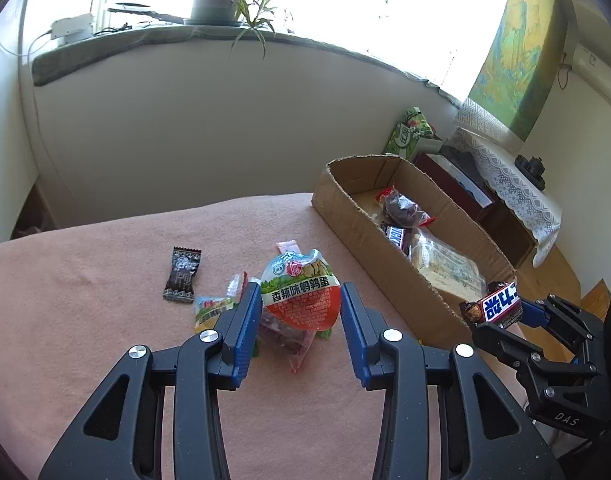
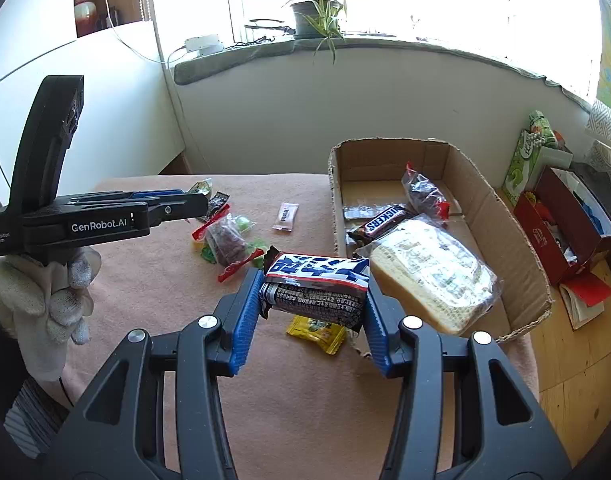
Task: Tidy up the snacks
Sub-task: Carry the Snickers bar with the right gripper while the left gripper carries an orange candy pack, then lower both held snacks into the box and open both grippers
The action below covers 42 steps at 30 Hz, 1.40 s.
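My left gripper is shut on a green, white and red snack pouch, held up above the pink tablecloth. From the right wrist view the left gripper shows side-on with the pouch tip at its fingers. My right gripper is shut on a blue-and-white Snickers bar, just left of the cardboard box. In the left wrist view the right gripper holds this bar near the box's near corner. The box contains another Snickers, a bread pack and a red-ended packet.
Loose on the cloth lie a dark candy wrapper, a pink sachet, a red-ended packet, green candies and a yellow packet. A gloved hand holds the left gripper. A green tissue box and a red box stand right of the cardboard box.
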Available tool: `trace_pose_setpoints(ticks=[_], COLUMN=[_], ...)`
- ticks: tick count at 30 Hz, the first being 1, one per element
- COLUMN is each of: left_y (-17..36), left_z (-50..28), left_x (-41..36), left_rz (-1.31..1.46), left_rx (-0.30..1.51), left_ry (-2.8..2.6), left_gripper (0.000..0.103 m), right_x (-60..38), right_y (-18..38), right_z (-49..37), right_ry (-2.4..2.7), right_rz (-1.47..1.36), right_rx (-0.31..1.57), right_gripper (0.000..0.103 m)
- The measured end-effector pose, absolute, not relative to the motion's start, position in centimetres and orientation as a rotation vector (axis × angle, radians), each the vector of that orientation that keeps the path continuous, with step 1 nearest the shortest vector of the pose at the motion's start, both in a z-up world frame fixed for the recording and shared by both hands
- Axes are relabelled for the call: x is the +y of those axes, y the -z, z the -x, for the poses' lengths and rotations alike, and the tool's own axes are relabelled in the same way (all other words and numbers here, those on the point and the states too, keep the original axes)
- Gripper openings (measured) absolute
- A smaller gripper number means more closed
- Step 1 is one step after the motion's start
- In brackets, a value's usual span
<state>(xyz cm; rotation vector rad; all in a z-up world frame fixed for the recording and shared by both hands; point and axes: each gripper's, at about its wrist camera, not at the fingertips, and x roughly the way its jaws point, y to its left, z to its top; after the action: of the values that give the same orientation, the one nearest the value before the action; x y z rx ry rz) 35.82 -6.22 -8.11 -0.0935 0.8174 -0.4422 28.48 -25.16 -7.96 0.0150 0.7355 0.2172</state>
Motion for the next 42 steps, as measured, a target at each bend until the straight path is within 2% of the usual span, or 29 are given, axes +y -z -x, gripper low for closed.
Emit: trace_pose_setpoints(ticks=[25,42], left_y=[8.2,8.8], left_z=[-42.4,-43.7], left_x=[-15.7,-17.7], left_rz=[0.044,0.02], left_rx=[0.831,0.841], left_ry=[0.503,0.51], left_gripper=[0.038,0.039], right_x=[-35.0,-37.4], right_y=[7.6,9.4], right_z=[-34.6,-36.8], right_ry=[-0.082,-0.059], right_rz=[-0.076,-0.081], right_rx=[0.728,0.76], right_gripper=[0.05,0.051])
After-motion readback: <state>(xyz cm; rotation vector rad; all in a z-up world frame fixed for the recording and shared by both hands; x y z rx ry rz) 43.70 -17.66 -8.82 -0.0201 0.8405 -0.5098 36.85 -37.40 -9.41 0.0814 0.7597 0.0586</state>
